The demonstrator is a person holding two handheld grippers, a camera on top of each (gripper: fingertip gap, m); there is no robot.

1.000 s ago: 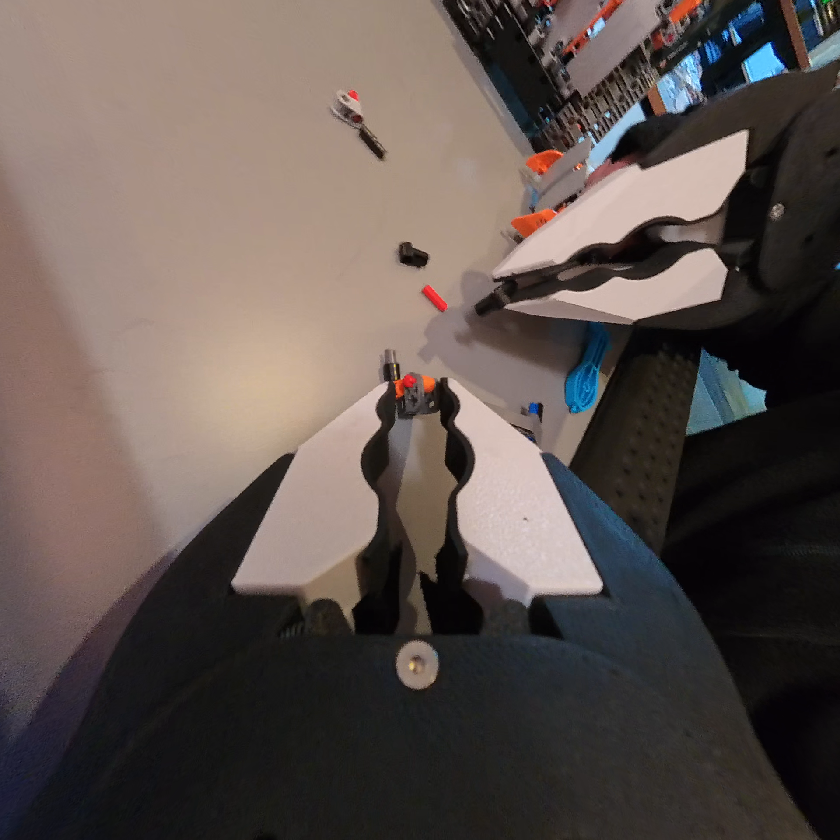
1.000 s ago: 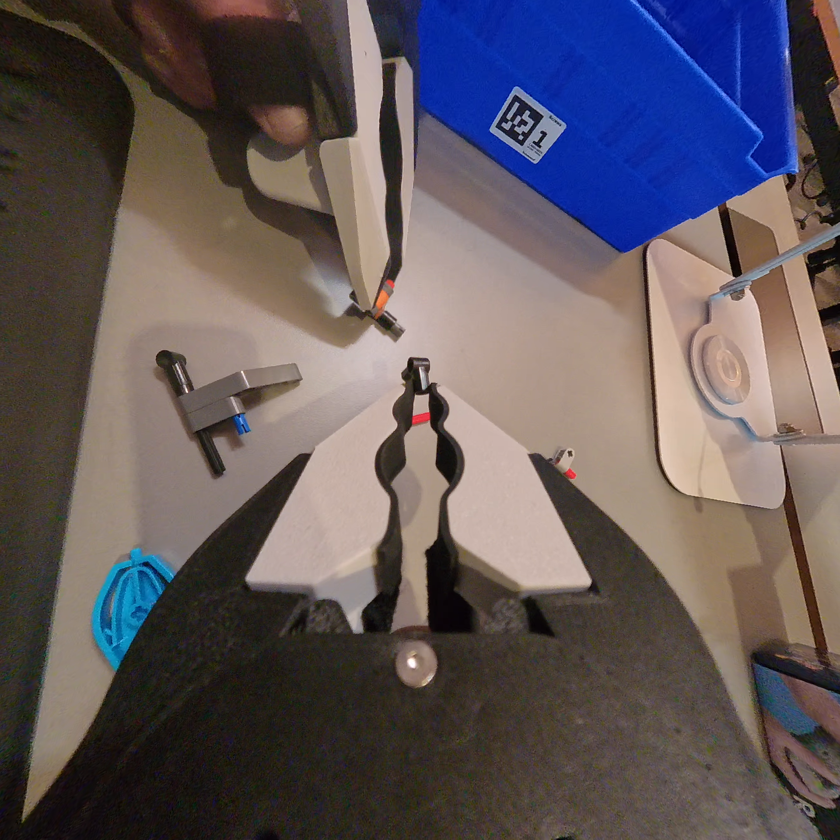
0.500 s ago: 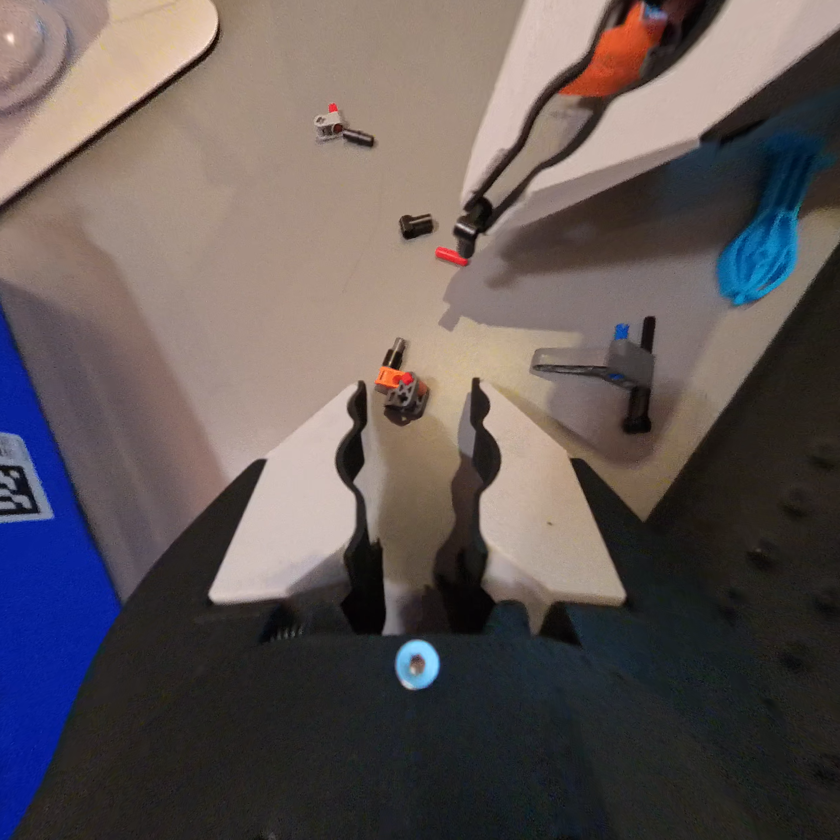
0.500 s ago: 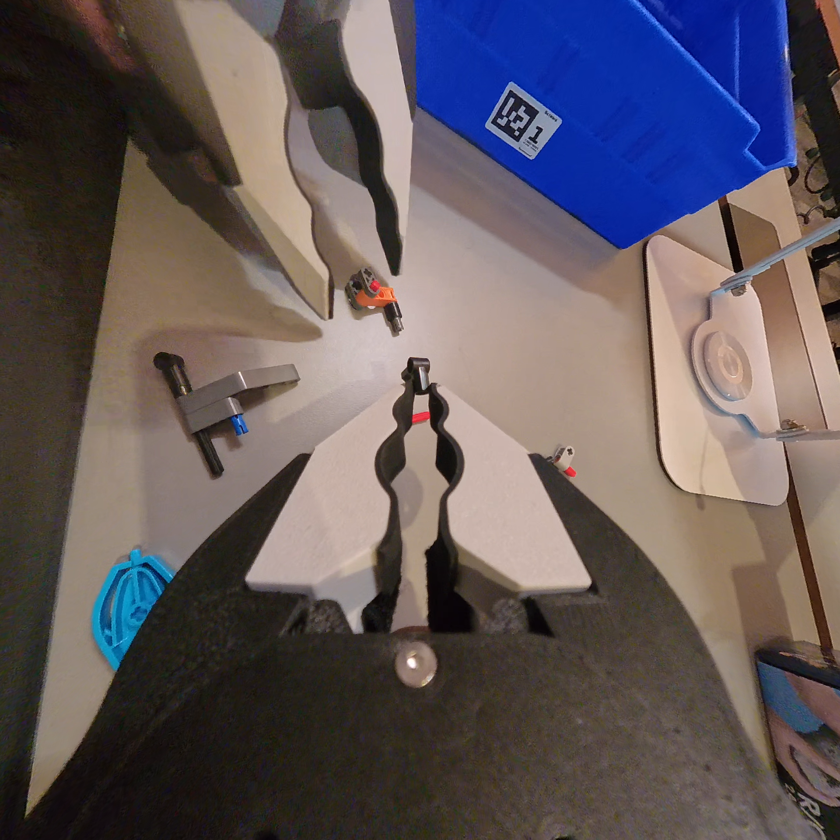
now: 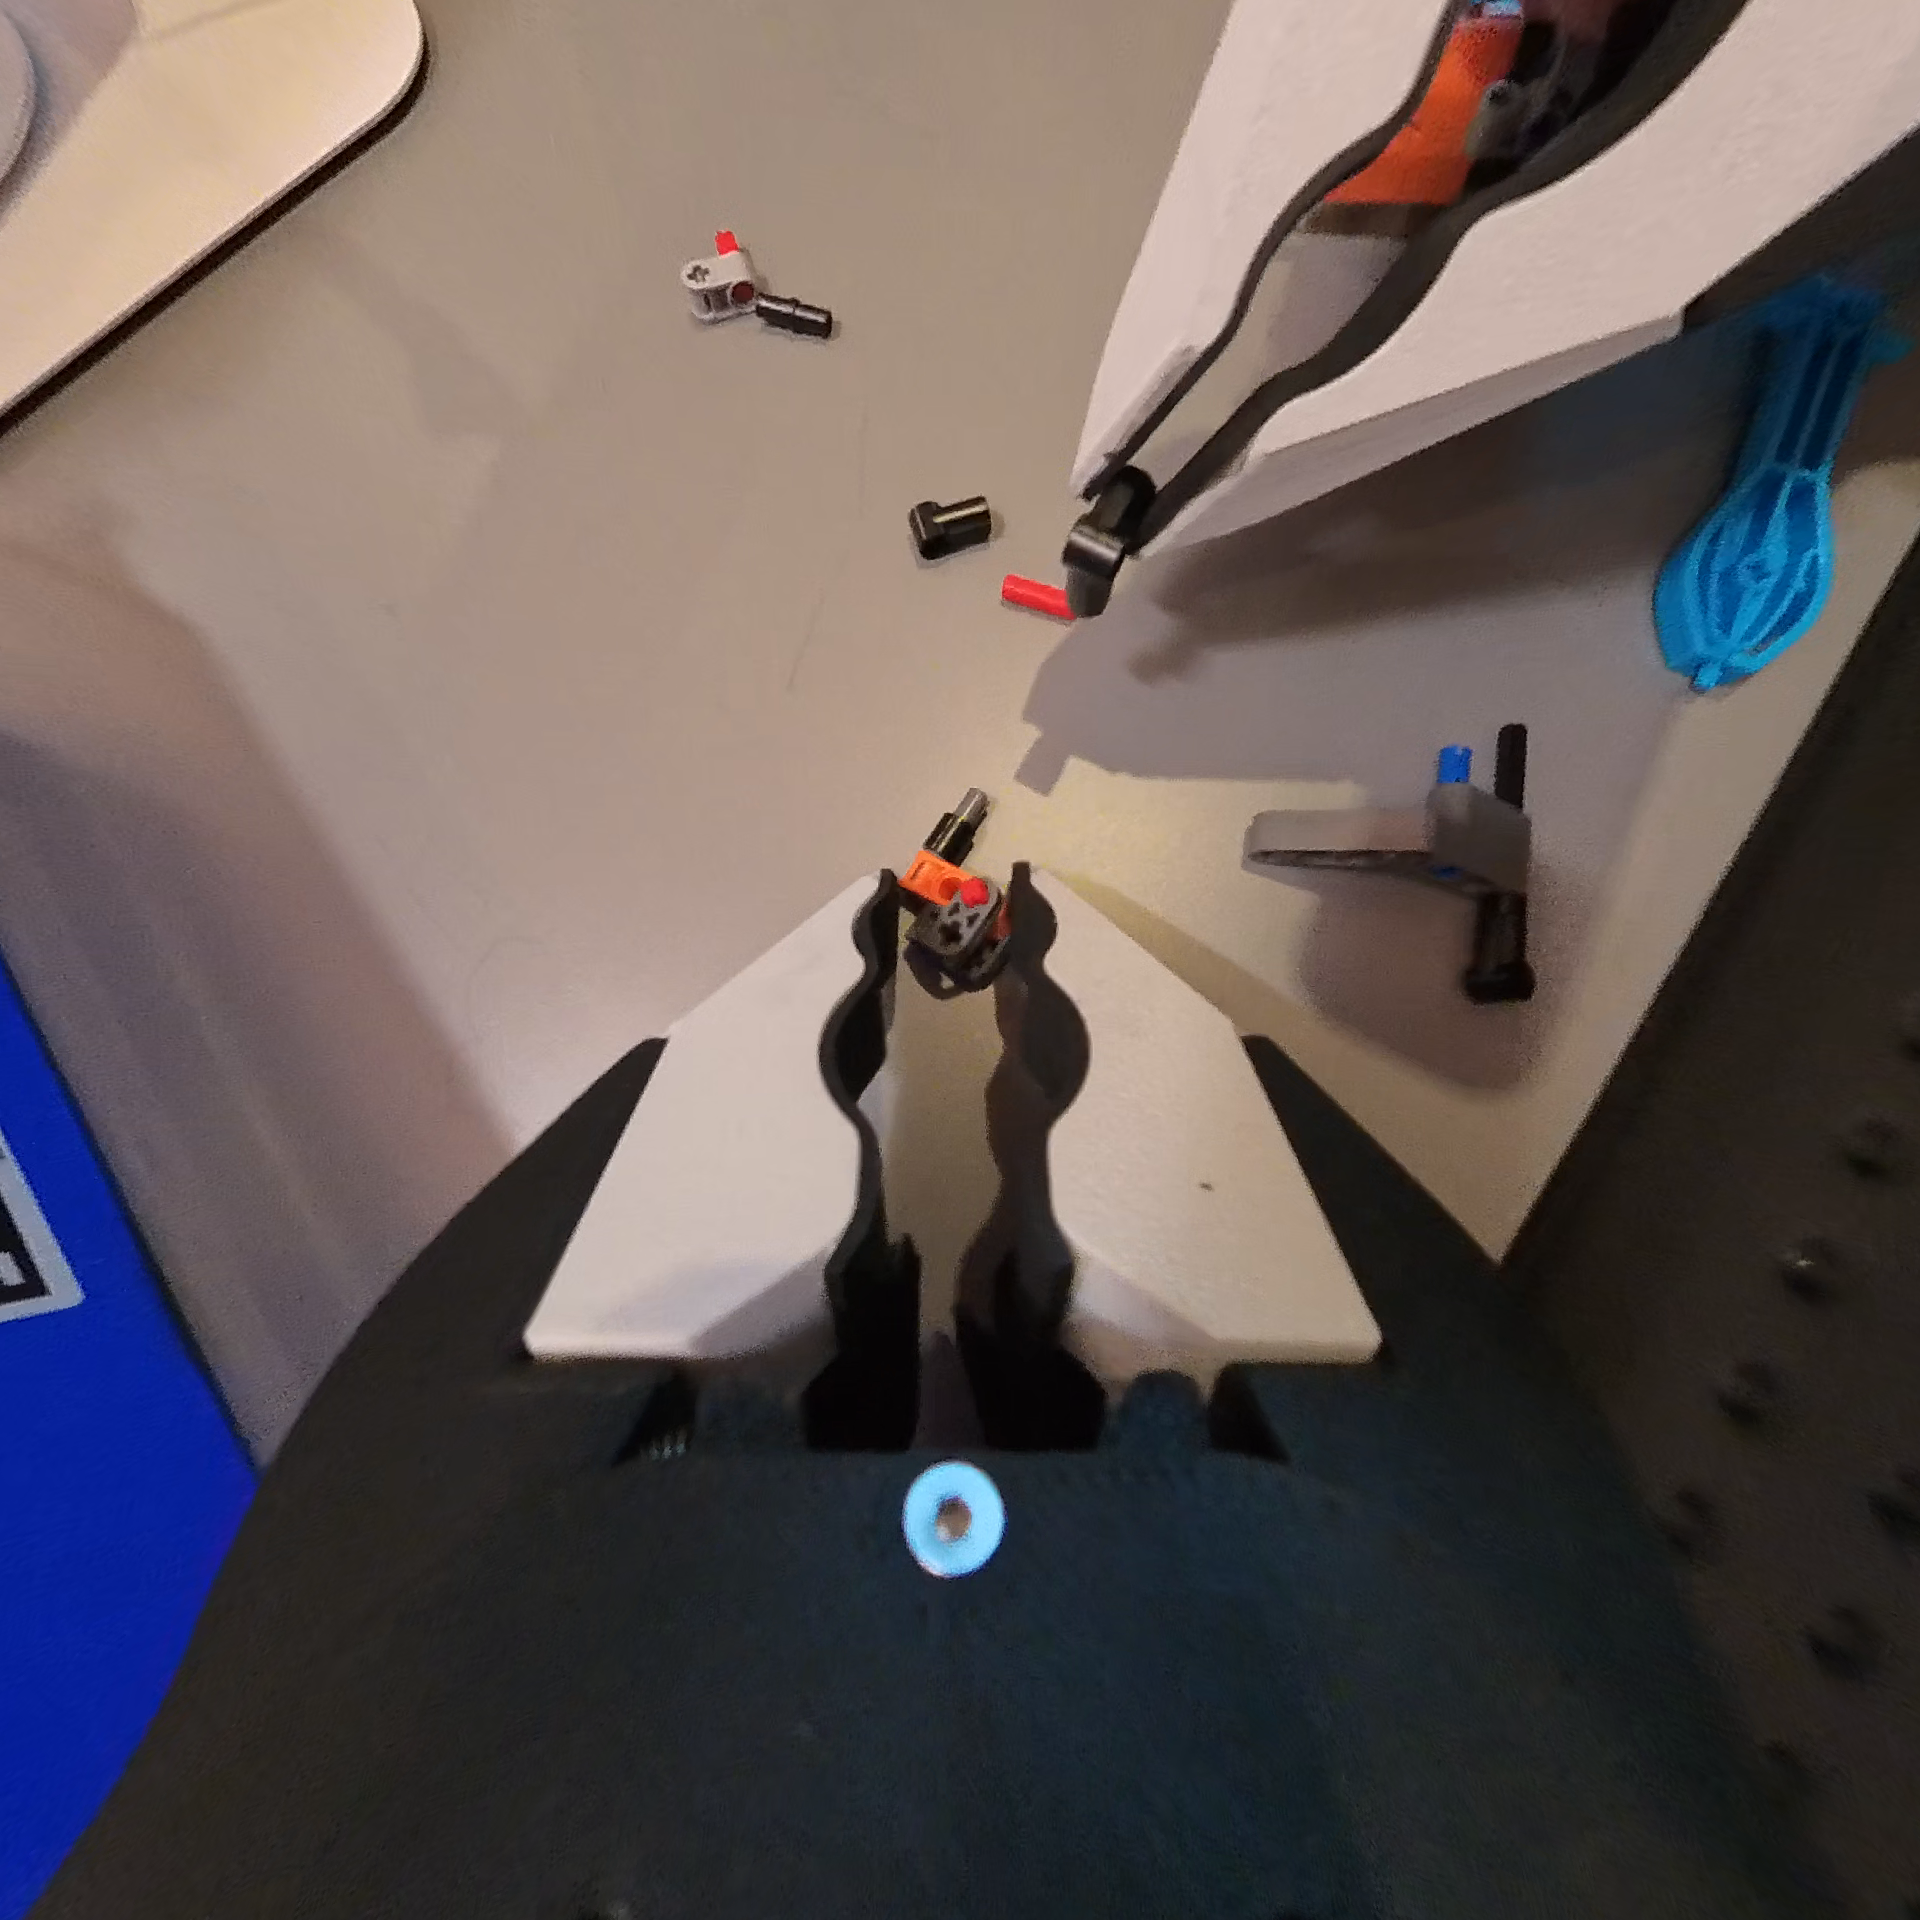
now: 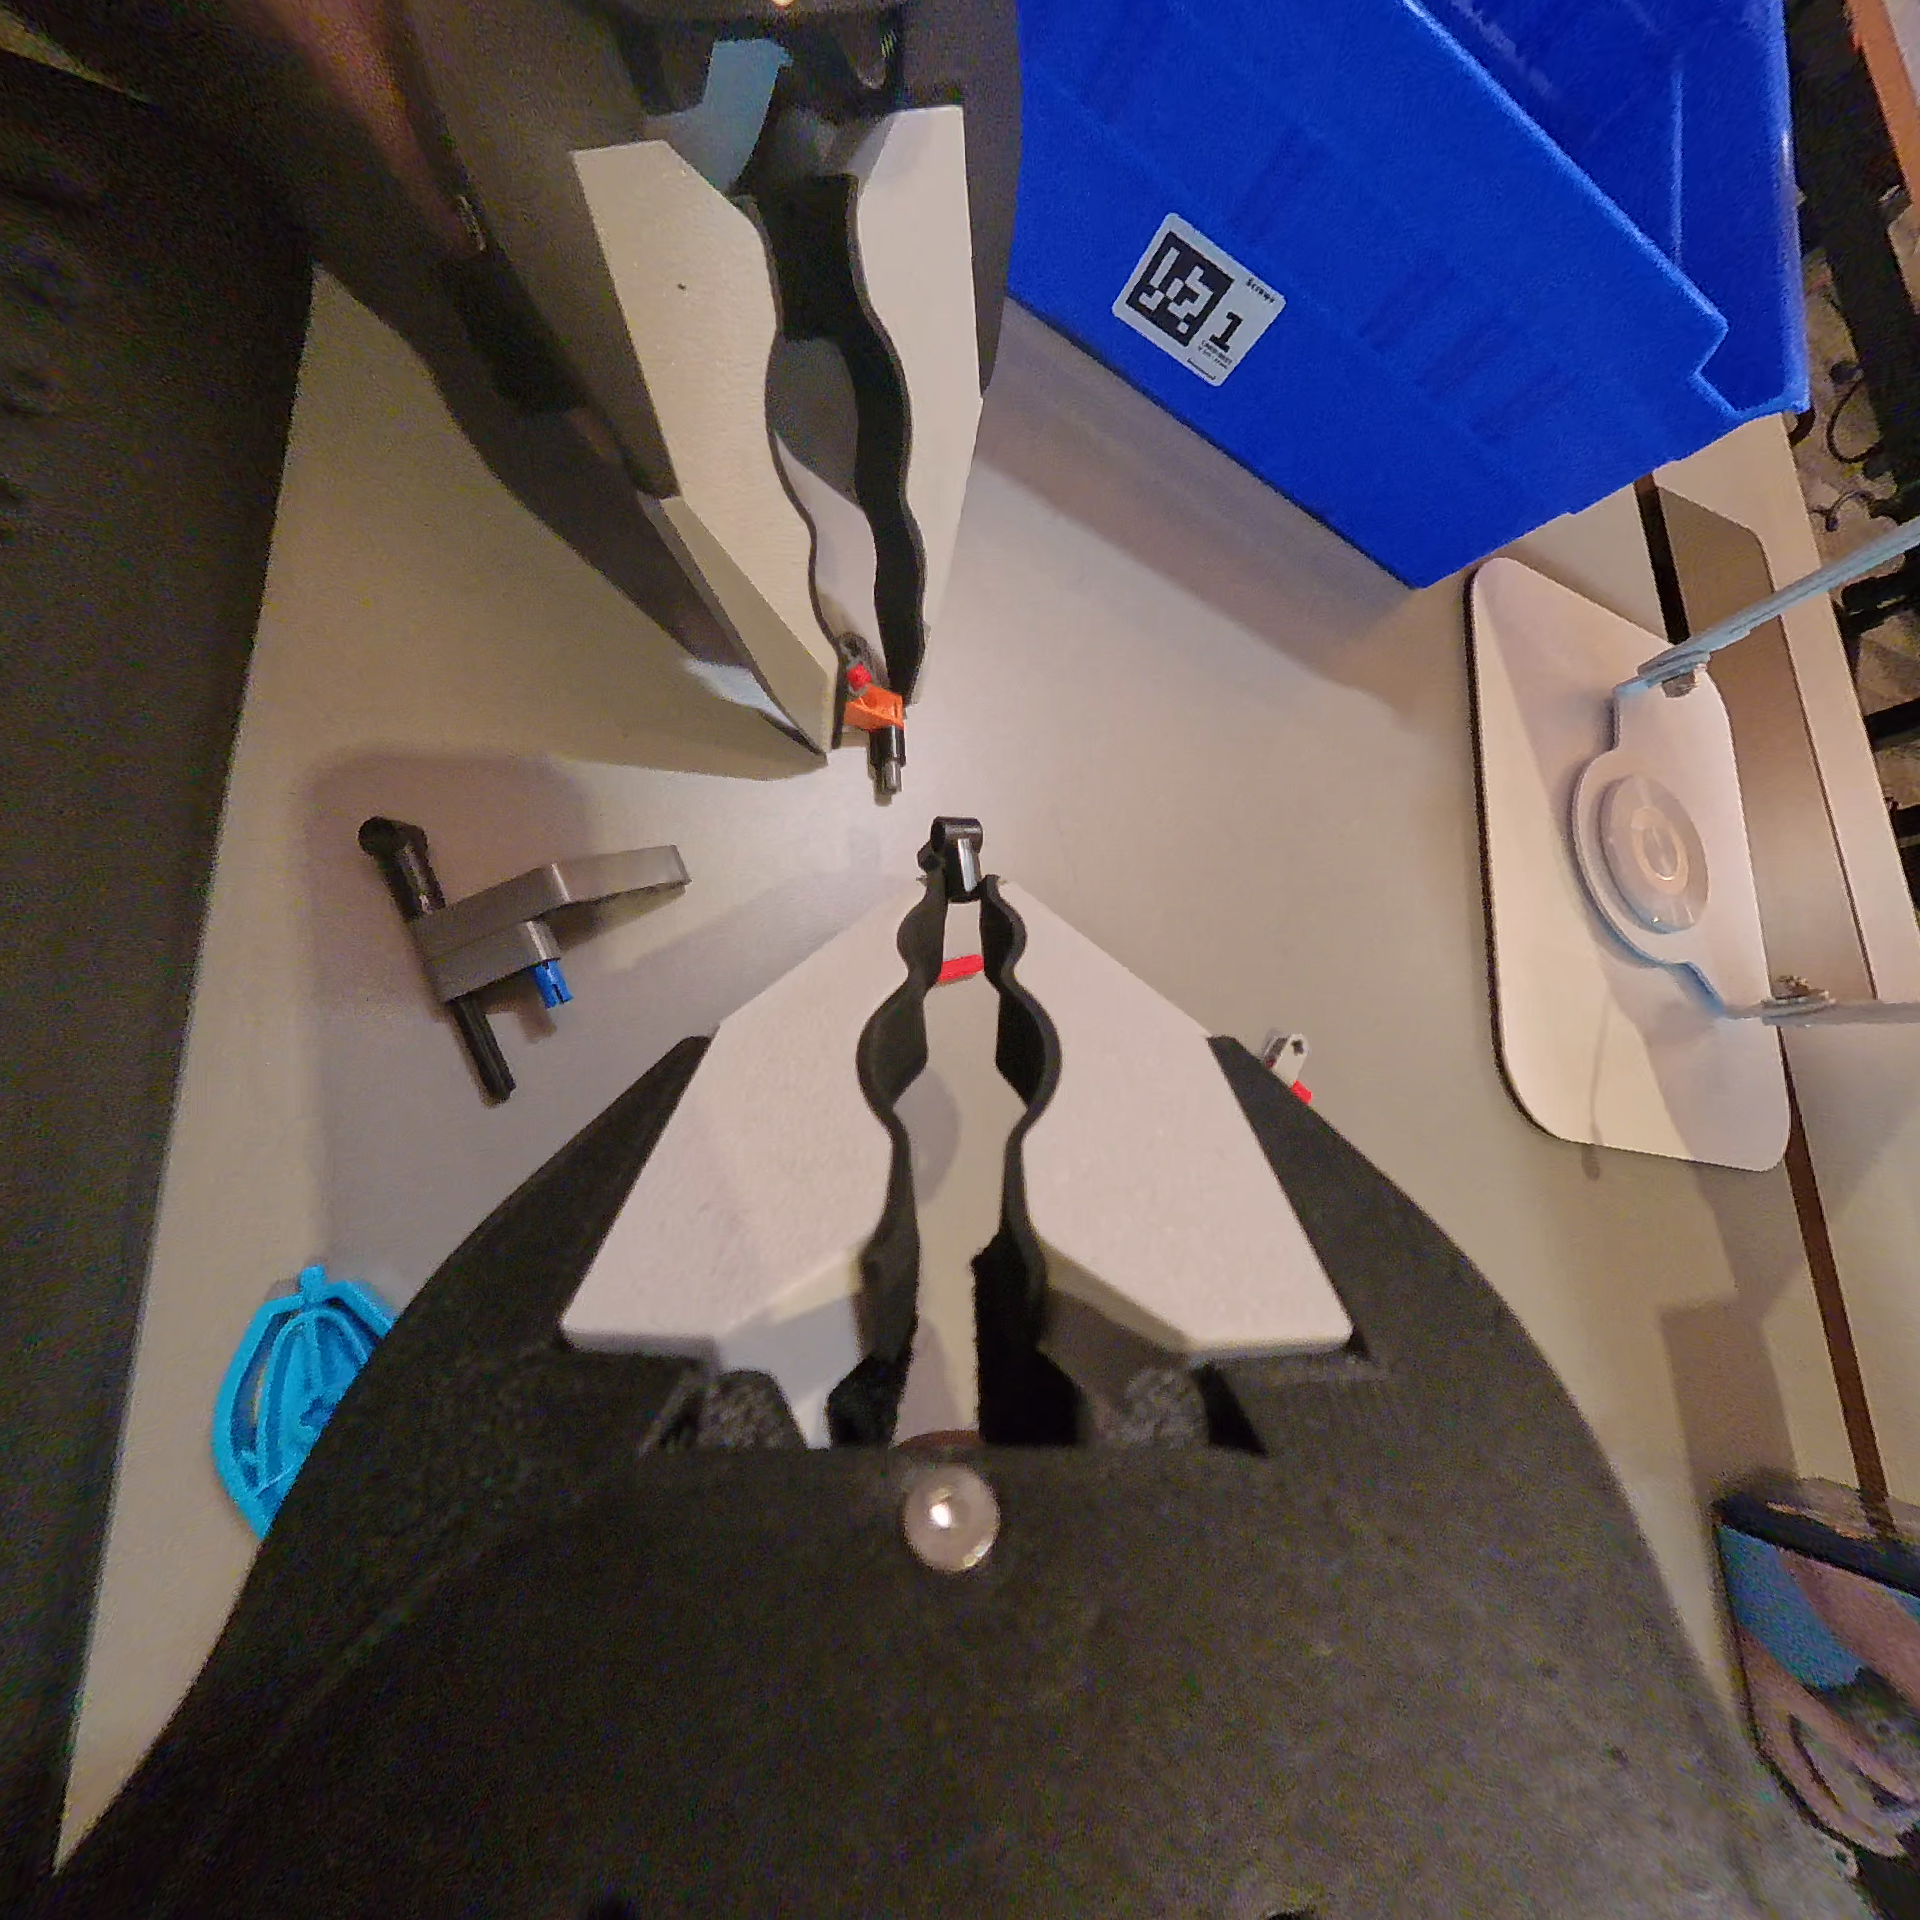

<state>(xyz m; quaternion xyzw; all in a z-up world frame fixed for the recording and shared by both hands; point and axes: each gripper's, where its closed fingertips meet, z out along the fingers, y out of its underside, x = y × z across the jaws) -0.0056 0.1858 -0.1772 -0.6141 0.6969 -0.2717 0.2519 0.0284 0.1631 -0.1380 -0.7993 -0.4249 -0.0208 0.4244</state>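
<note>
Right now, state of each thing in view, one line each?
Left tool: closed around the small orange, grey and black connector assembly, low over the beige table.
Right tool: shut on the small black plastic pin connector.
Red plastic pin: lying flat, loose.
Grey lever piece with black axle: lying flat, untouched.
Blue plastic bin: upright at table edge.

A bin [image 6: 1403, 260] sits at the worktop's [image 6: 1143, 727] far edge, with a flat board [image 6: 1621, 1039] near the right edge. The lever piece [image 6: 520, 925] and disc [image 6: 281, 1382] lie along the left edge, small connectors [image 5: 951, 525] mid-worktop.
</note>
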